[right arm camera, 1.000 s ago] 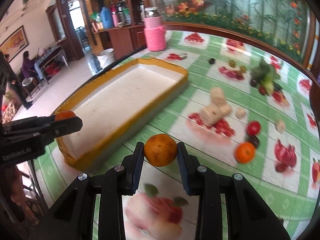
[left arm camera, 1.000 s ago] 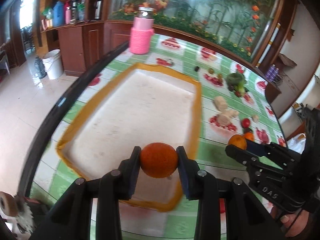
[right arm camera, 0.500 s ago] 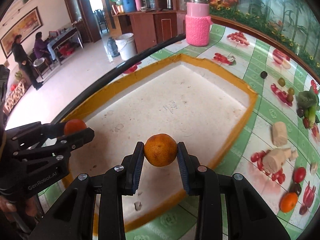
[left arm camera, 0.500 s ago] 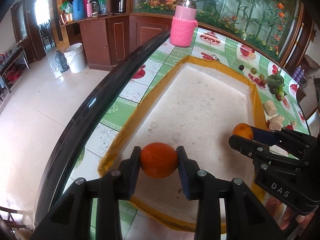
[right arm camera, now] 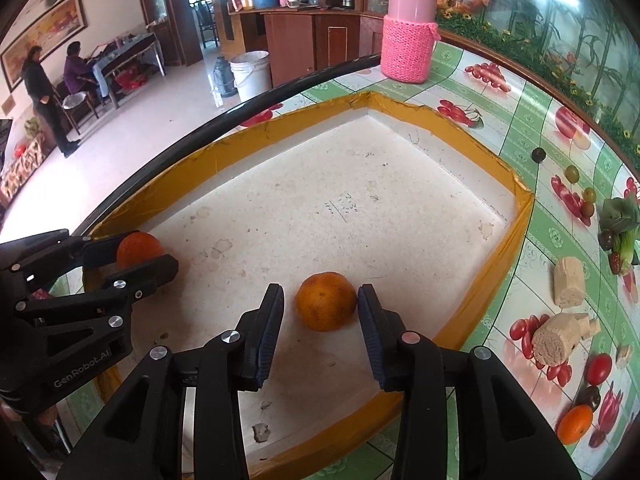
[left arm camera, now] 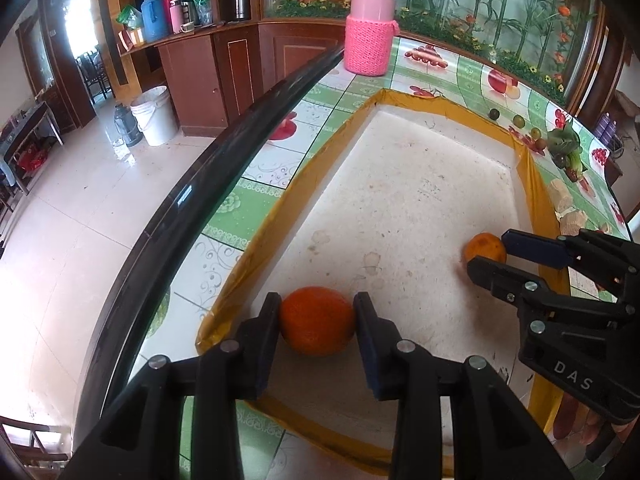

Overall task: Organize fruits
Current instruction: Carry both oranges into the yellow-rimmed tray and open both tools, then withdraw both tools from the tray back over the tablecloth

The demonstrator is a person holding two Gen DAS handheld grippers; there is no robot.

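Big round table (right arm camera: 532, 240) with a green fruit-print cloth, wooden cabinets behind it, and a pink knit-covered flask (right arm camera: 408, 40) standing at the far edge. On the table sits a shallow white tray (left arm camera: 420, 184) with a yellow taped rim, and both my tools are down inside it.

My left gripper (left arm camera: 316, 320) has a deep-orange orange (left arm camera: 316, 320) resting on the tray floor near the near-left corner. The jaws have just been opening; the fruit sits between them, with the pads right up against its sides, so I can't really tell if they press on it.

My right gripper (right arm camera: 321, 308) has also just been opening. Its paler orange (right arm camera: 326, 301) lies on the tray floor, with a clear gap on the left pad and the right pad just beside it, so it's let go.

More fruit and some beige chunks (right arm camera: 568, 284) lie on the cloth to the right of the tray.
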